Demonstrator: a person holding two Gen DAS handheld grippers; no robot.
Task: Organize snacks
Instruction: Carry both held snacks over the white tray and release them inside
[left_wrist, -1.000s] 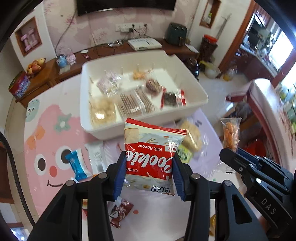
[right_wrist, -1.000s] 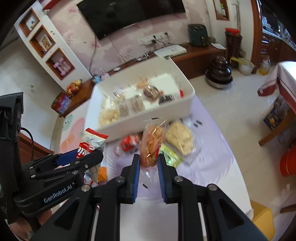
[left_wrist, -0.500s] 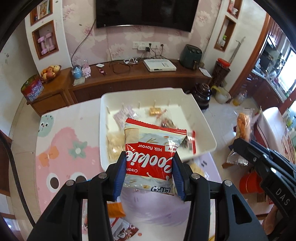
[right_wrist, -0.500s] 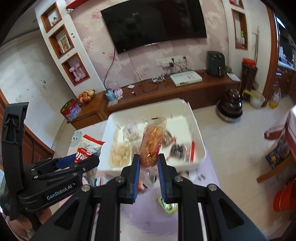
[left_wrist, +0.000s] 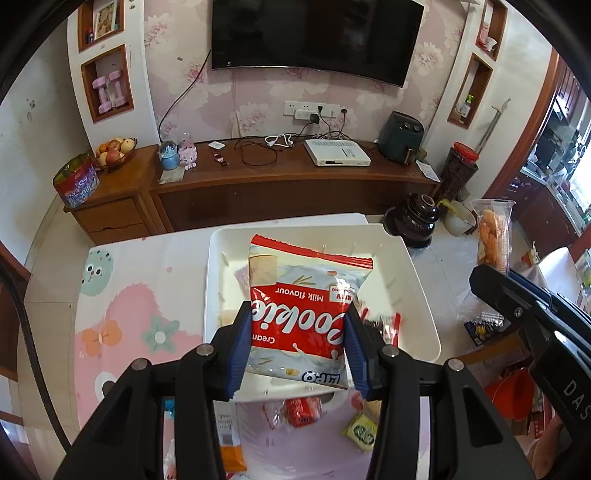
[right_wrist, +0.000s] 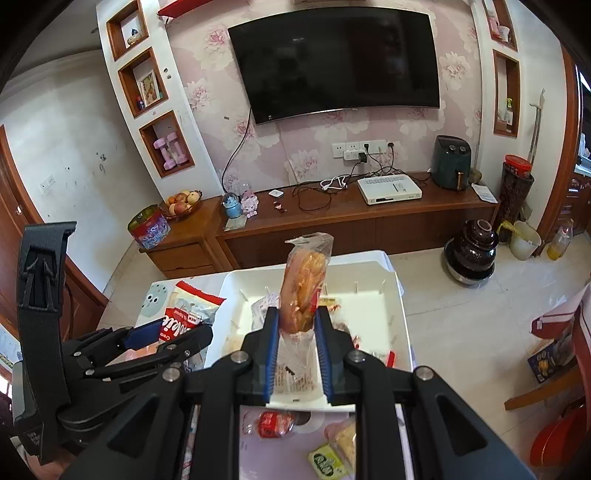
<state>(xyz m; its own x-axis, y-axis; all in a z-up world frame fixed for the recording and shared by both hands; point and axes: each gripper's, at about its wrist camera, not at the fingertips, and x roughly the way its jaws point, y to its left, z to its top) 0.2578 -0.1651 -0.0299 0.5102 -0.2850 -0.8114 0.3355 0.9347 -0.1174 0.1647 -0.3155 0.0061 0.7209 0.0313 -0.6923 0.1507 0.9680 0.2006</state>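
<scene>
**Both tools loaded above the white tray**

The left tool (left_wrist: 297, 345) is clenched on a red-and-white cookie bag (left_wrist: 308, 306), gripping its lower half from both sides. The bag is upside down, held in the air over the white tray (left_wrist: 424, 295).

The right tool (right_wrist: 295, 349) is clenched on a clear bag of orange snacks (right_wrist: 304, 284), held upright above the same tray.

The tray sits on the bench (left_wrist: 122, 314), near its far edge, and holds several small packets. Loose on the bench by the tray's near wall lie a red packet (right_wrist: 271, 422) and a green-and-yellow packet (right_wrist: 328, 461).
</scene>
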